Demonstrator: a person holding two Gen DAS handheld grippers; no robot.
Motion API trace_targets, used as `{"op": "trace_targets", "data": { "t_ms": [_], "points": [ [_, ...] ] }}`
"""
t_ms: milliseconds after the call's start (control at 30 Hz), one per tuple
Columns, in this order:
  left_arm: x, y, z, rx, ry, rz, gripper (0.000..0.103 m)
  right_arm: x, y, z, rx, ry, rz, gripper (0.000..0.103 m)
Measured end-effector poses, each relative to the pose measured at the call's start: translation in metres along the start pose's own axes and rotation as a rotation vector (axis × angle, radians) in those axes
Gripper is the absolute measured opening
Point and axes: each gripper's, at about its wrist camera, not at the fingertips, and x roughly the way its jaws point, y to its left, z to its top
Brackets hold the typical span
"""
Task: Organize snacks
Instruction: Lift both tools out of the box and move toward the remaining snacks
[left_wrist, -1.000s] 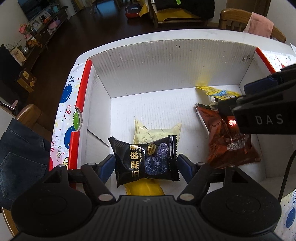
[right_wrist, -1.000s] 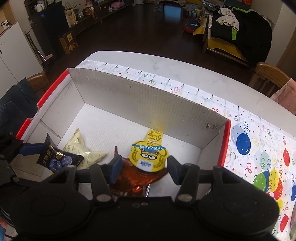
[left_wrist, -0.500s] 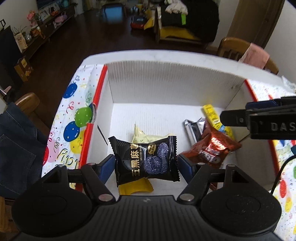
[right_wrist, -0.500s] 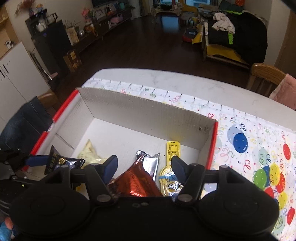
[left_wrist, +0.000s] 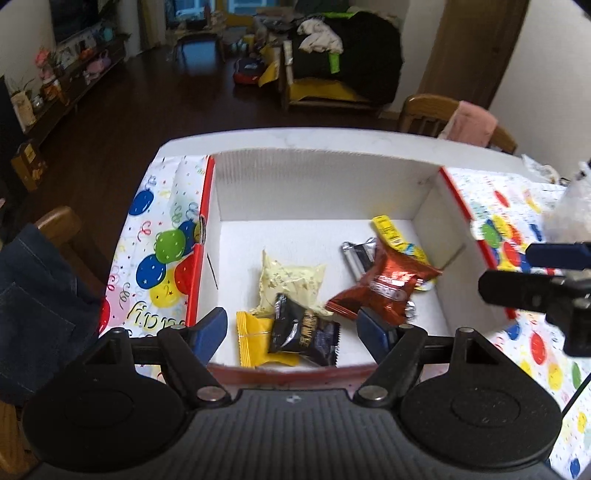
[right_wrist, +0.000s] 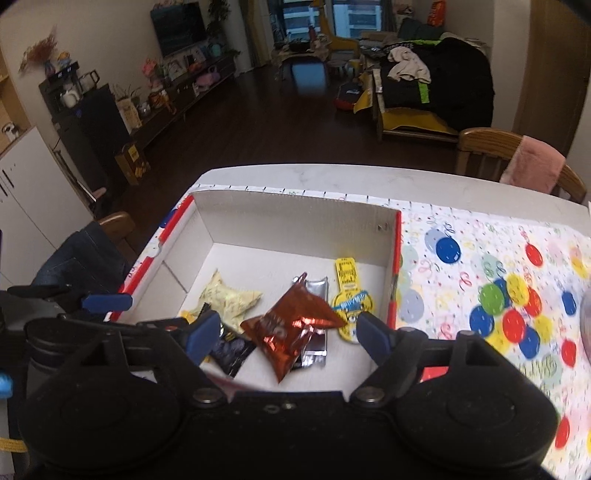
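In the left wrist view the left gripper (left_wrist: 291, 328) stands with jaws apart and nothing between the pads, the black packet (left_wrist: 304, 334) lying loose at lower centre inside the white box (left_wrist: 317, 184) on a yellow packet (left_wrist: 253, 341). In the right wrist view the right gripper (right_wrist: 286, 332) has just been opening, jaws wide and empty; the red packet (right_wrist: 291, 328) lies on the box floor at centre. Both drops look done; the next move would be fetching more snacks from outside the box.

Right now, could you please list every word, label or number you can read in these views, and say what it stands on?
No text can be quoted with certainty.
black packet: gold print, blurred.
red packet: white brand lettering, blurred.
yellow lid: print on its tab, too small.
tablecloth: yellow cursive word, unreadable.
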Motion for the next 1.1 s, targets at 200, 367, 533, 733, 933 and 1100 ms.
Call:
{"op": "trace_targets", "data": {
  "t_ms": [200,367,533,733,933,1100],
  "points": [
    [-0.036,0.001,-0.015,0.006,-0.073,-0.052,0.077,-0.03,0.009,-0.026,0.023,-0.047,0.017,0.087],
    [-0.062,0.001,-0.032,0.027,-0.112,-0.081,0.077,-0.05,0.02,-0.047,0.028,-0.084,0.029,0.091],
    [-0.082,0.004,-0.049,0.038,-0.139,-0.104,0.083,-0.066,0.028,-0.065,0.041,-0.112,0.043,0.093],
    [-0.1,0.01,-0.069,0.051,-0.163,-0.13,0.084,-0.076,0.034,-0.087,0.054,-0.117,0.024,0.094],
    [-0.113,0.016,-0.088,0.06,-0.171,-0.169,0.091,-0.075,0.039,-0.112,0.055,-0.096,0.023,0.094],
    [-0.118,0.021,-0.103,0.067,-0.183,-0.17,0.097,-0.072,0.048,-0.128,0.035,-0.074,0.015,0.094]
  ]
}}
